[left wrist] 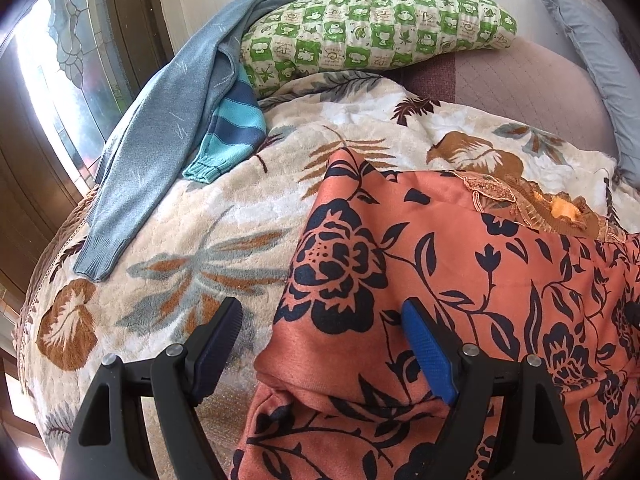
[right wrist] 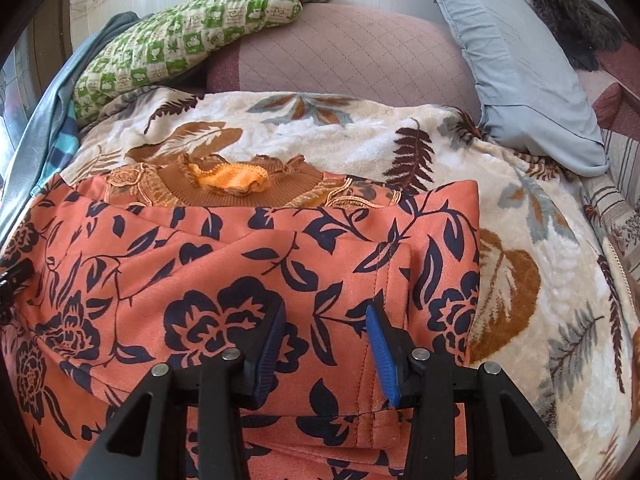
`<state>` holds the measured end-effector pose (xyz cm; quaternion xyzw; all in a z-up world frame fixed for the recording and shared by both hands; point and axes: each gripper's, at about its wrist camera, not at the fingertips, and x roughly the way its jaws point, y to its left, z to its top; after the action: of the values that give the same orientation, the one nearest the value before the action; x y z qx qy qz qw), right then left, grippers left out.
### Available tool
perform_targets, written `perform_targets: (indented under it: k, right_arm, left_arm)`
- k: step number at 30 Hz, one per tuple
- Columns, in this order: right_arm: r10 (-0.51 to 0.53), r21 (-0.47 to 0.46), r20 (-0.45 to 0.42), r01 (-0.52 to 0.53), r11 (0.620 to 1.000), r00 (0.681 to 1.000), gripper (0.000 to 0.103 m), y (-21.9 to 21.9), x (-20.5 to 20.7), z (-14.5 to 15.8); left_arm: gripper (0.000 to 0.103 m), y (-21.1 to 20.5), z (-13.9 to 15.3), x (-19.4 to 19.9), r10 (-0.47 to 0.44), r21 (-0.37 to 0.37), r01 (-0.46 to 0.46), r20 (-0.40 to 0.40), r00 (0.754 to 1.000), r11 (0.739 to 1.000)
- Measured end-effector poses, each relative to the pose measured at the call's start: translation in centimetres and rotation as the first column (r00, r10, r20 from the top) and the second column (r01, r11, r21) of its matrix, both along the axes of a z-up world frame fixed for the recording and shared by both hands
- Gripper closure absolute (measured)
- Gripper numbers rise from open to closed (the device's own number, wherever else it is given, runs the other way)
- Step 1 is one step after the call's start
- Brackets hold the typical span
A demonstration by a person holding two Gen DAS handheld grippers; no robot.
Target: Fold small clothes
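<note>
Orange garment (right wrist: 224, 264): smooth, faintly napped fabric printed with navy flowers and leaves, lay partly folded on the blanket (left wrist: 168, 248), a stitched hem edge turned over near its right side. Its ribbed brown collar (right wrist: 240, 188) carried a ruffled trim and lace-like embroidery, with a lighter orange lining showing inside.

Blanket: thick cream plush with brown, rust and grey-blue leaf motifs, spread over the bed.

Grey-blue knit sweater (left wrist: 160, 136): fine knit with ribbed cuff, draped at far left over a striped blue and turquoise knit (left wrist: 236, 120); both partly hidden.

Green checked pillow (left wrist: 376, 28): quilted cotton, small printed figures too small to read. Pale blue pillow (right wrist: 520, 76) and mauve quilted cushion (right wrist: 344, 52) lay behind. A dark furry item (right wrist: 572, 12) at the far right corner could not be identified.

Left gripper (left wrist: 324, 320): angled downward, jaws wide apart, straddling the garment's left edge, gripping nothing.

Right gripper (right wrist: 326, 324): angled downward over the garment's hem fold, jaws partly apart; whether the pads pressed on cloth could not be told.
</note>
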<state>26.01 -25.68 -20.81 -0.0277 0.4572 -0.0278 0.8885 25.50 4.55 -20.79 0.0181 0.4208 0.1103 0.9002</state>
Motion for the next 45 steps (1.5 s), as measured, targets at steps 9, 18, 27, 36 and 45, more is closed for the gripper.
perform_targets:
  k: [9,18,27,36,45]
  right_arm:
    - [-0.033,-0.011,-0.014,0.032,0.999,0.999,0.059,-0.9,0.2,-0.3]
    - [-0.079,0.007,0.009,0.079,0.997,0.997,0.058,-1.8,0.1,0.4]
    - [0.046,-0.018,0.035,-0.046,0.999,0.998,0.058,1.4,-0.7,1.0]
    - [0.004,0.033,-0.043,-0.003,0.999,0.999,0.058,-0.6,-0.7,-0.5]
    - [-0.064,-0.009,-0.035,0.064,0.998,0.997,0.051,-1.9,-3.0,-0.4]
  left_arm:
    - [0.02,-0.3,0.5,-0.3,0.0,0.026,-0.001,0.03,1.0,1.0]
    - [0.02,-0.4,0.5,-0.3,0.0,0.03,-0.001,0.031,1.0,1.0]
    - [0.02,-0.3,-1.0,0.4,-0.005,0.032,0.006,-0.029,1.0,0.999]
    - [0.019,1.0,-1.8,0.7,-0.024,-0.044,0.021,-0.074,0.997,0.999]
    - [0.02,1.9,-0.1,-2.9,-0.063,0.003,0.063,-0.017,0.998,0.998]
